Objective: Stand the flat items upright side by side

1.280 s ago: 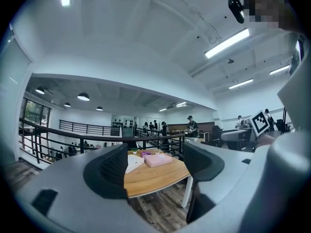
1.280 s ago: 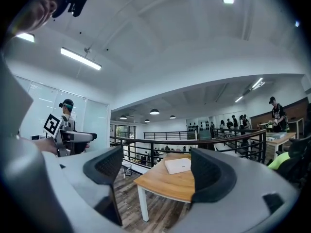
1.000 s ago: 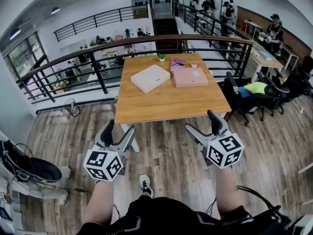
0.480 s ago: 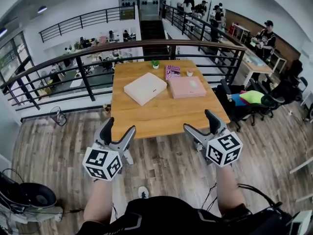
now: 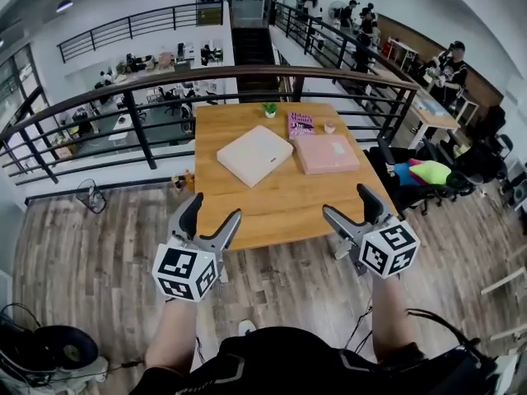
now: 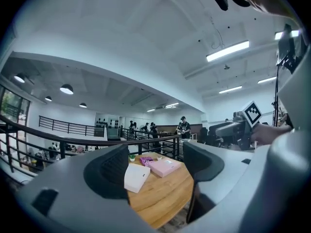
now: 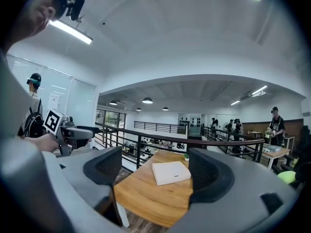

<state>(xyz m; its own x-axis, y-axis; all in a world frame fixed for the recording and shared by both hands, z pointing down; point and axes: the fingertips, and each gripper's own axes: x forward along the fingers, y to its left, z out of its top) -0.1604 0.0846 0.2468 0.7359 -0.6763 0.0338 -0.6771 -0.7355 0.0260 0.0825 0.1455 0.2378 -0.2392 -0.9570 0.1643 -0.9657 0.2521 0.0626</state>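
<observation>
Left jaws: your left gripper point(image 5: 212, 211) has its jaws spread wide and nothing is held between them. Its own view looks through the gap to the table top beyond.
Right jaws: your right gripper point(image 5: 346, 202) also has its jaws spread wide and is empty. The white box appears in the gap, well beyond the jaws.
Gripper position: both grippers are held in the air on your side of the wooden table point(image 5: 272, 208). In the head view their tips reach only its near edge and touch nothing.
White flat box point(image 5: 254, 154): lies flat at mid-table, turned at an angle to the table edges.
Pink flat box point(image 5: 327, 153): lies flat just right of the white box. You cannot tell whether their corners touch.
Pink book point(image 5: 300, 124): lies flat behind the pink box, near the far edge.
Near half of table: bare wood between the jaws and the boxes.
Other items on table: a small potted plant point(image 5: 269, 109) and a small pale object point(image 5: 329, 127) stand at the far edge, on either side of the book.
Right of table: a black office chair point(image 5: 394, 171) carrying a bright green and pink item point(image 5: 430, 171) stands close to the right edge.
Behind table: a dark railing point(image 5: 140, 85) runs along the far side.
Background: several people stand at the upper right.
</observation>
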